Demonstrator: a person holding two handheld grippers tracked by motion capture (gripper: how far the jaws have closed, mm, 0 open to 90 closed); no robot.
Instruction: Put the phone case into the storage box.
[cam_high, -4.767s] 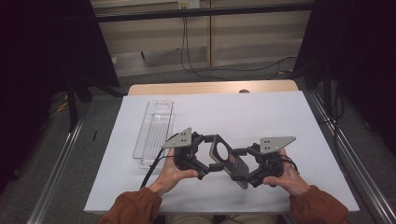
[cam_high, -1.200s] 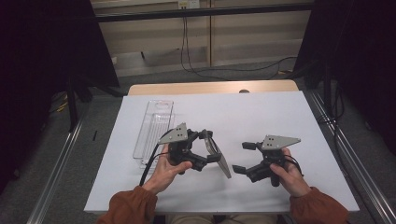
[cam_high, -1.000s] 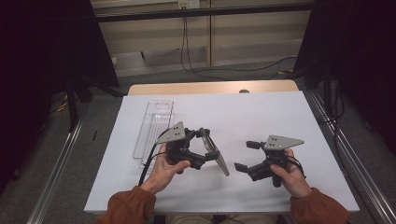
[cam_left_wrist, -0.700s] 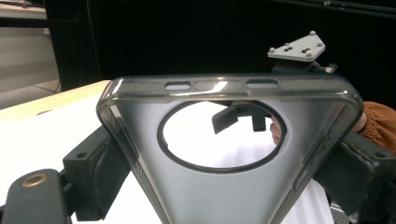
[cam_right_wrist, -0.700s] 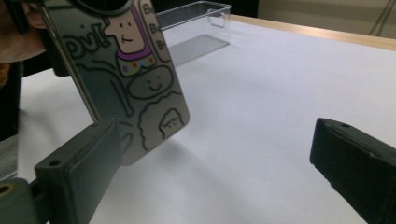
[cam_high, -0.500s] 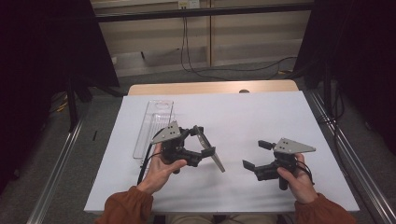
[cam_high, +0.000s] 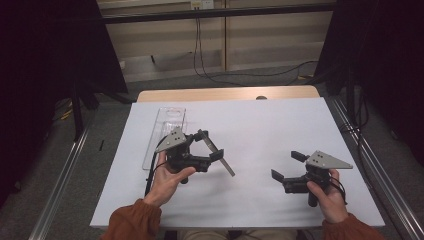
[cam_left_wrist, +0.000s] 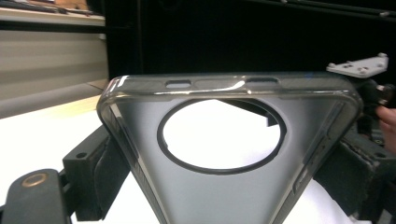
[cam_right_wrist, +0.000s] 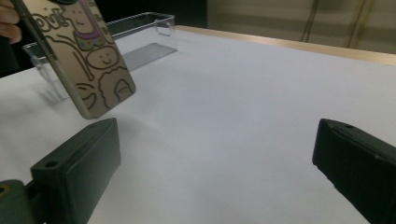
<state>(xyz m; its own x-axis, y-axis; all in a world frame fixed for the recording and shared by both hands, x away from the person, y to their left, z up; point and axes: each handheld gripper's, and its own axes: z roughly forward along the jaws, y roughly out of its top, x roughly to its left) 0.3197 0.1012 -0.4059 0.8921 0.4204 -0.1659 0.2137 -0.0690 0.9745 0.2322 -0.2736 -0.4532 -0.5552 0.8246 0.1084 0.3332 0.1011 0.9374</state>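
We see the left gripper (cam_high: 206, 146) pinching a clear phone case (cam_left_wrist: 229, 154) (cartoon print on its back) above the white table (cam_high: 260, 125), beside a clear tray (cam_high: 165, 125); the right gripper (cam_high: 286, 167) is spread, well apart

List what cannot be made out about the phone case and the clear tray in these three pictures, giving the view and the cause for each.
- Phone case: its lower end is cut off by the bottom edge of the left gripper view.
- Its cartoon print: the top is cut off by the right gripper view's upper edge; in the high view the case is edge-on and too small.
- Clear tray: its near end is hidden behind the left gripper in the high view.
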